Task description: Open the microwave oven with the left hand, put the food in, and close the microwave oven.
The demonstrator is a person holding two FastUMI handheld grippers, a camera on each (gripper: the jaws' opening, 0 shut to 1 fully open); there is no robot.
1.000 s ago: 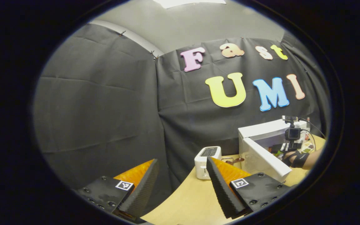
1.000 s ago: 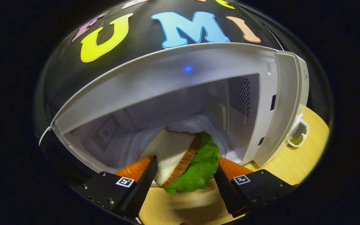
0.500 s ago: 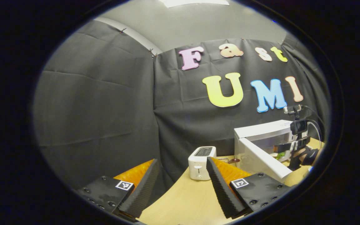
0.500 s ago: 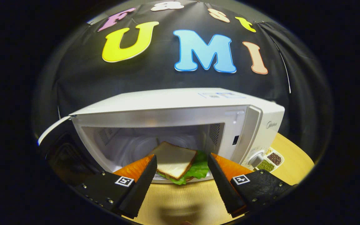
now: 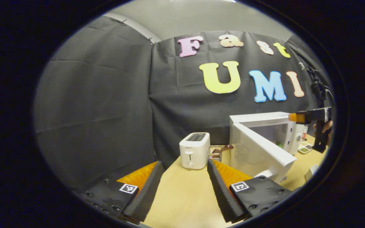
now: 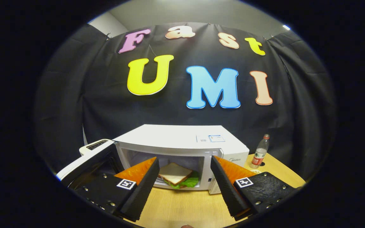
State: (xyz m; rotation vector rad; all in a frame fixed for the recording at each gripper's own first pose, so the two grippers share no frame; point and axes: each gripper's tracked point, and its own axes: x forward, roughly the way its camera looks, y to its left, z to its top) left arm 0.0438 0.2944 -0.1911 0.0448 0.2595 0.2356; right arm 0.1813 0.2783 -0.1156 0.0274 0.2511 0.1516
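**Sandwich inside open microwave, both grippers empty**

Black cloth walled the booth behind a pale wooden table [image 6: 185, 209]. On it stood the white microwave [image 6: 182, 137], taken here as the landmark, with its door [image 5: 261, 148] swung wide open toward the front left. The sandwich [image 6: 174, 174], white bread over green lettuce, lay flat on the microwave floor, just inside the opening.

Right gripper [image 6: 184, 172] hovered in front of the microwave opening, fingers spread apart, nothing between them, clear of the sandwich. In the left gripper view it showed at the microwave's right front corner, with part of a hand [image 5: 323, 126] behind it.

Left gripper [image 5: 182, 177] hung to the left of the microwave, in front of the door, fingers apart and empty, over bare table.

White toaster [image 5: 194, 150] stood just left of the microwave. A water bottle [image 6: 259, 151] stood to its right, near the cloth. Small dishes of something green [image 5: 304, 148] sat by its right front corner.
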